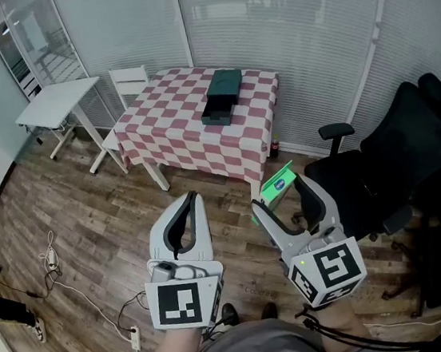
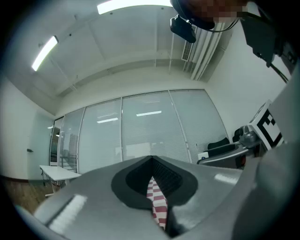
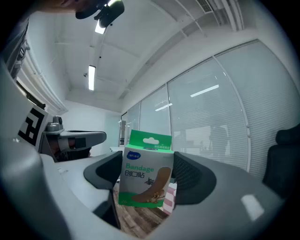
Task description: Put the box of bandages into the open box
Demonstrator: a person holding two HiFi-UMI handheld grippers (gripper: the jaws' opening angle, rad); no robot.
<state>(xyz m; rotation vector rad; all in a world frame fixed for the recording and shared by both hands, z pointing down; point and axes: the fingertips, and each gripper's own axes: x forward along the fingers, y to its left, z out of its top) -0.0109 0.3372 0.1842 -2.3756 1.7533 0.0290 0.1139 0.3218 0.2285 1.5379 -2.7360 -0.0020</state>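
The box of bandages [image 3: 144, 168] is smooth, faintly glossy printed card, the right claw [image 3: 146, 174] matt grey plastic with ribbed black pads [image 3: 192, 174], the checked cloth [image 1: 190, 131] at 12 o'clock matt and soft, the floor [image 1: 89, 220] satin wood-grain planks.

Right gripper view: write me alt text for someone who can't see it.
A green and white bandage box stands upright, gripped between the padded jaws of the right gripper, its printed front facing the camera. Behind it runs a glass wall with blinds under a ceiling light; wood floor shows below.
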